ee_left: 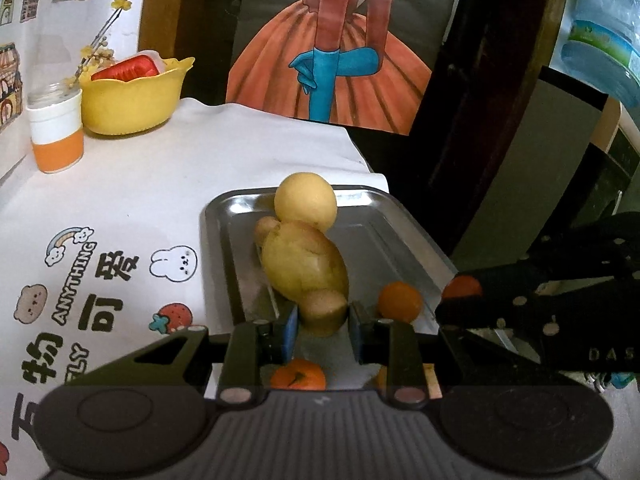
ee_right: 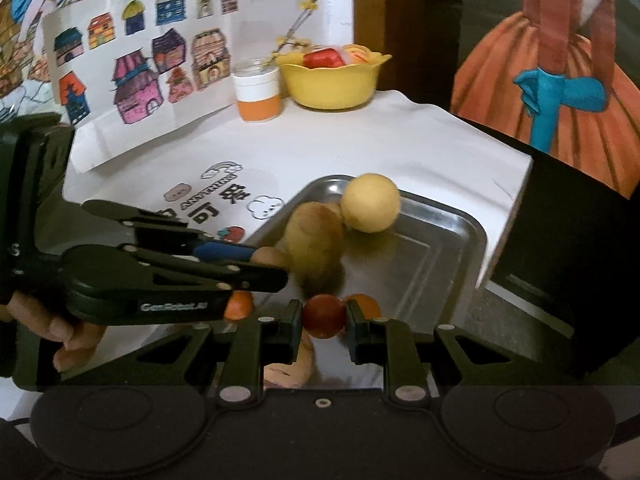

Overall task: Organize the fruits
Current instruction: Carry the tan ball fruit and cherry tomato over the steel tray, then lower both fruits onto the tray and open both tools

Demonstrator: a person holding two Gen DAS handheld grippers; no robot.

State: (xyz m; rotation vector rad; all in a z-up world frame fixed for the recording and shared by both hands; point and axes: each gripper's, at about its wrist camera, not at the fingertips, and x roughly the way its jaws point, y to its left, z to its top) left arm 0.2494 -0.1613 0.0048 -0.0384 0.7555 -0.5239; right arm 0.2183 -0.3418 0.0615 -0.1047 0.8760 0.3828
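A lumpy yellow-brown fruit (ee_left: pixel 306 266) stands over the steel tray (ee_left: pixel 384 240), and my left gripper (ee_left: pixel 323 328) is shut on its lower lobe. A round pale-yellow fruit (ee_left: pixel 306 200) lies at the tray's far end. My right gripper (ee_right: pixel 323 322) is shut on a small red-orange fruit (ee_right: pixel 323 317) above the tray's near edge (ee_right: pixel 432 252). In the right wrist view, my left gripper (ee_right: pixel 272 264) comes in from the left holding the blurred lumpy fruit (ee_right: pixel 316 240). A small orange fruit (ee_left: pixel 400 302) sits on the tray. A mandarin (ee_left: pixel 298 374) lies below my left fingers.
At the table's back stand a yellow bowl (ee_right: pixel 332 80) holding red and pale items and a white-and-orange jar (ee_right: pixel 258 94). A white printed cloth (ee_left: pixel 140 200) covers the table. Drawings lean behind it. A dark drop runs along the table's right edge.
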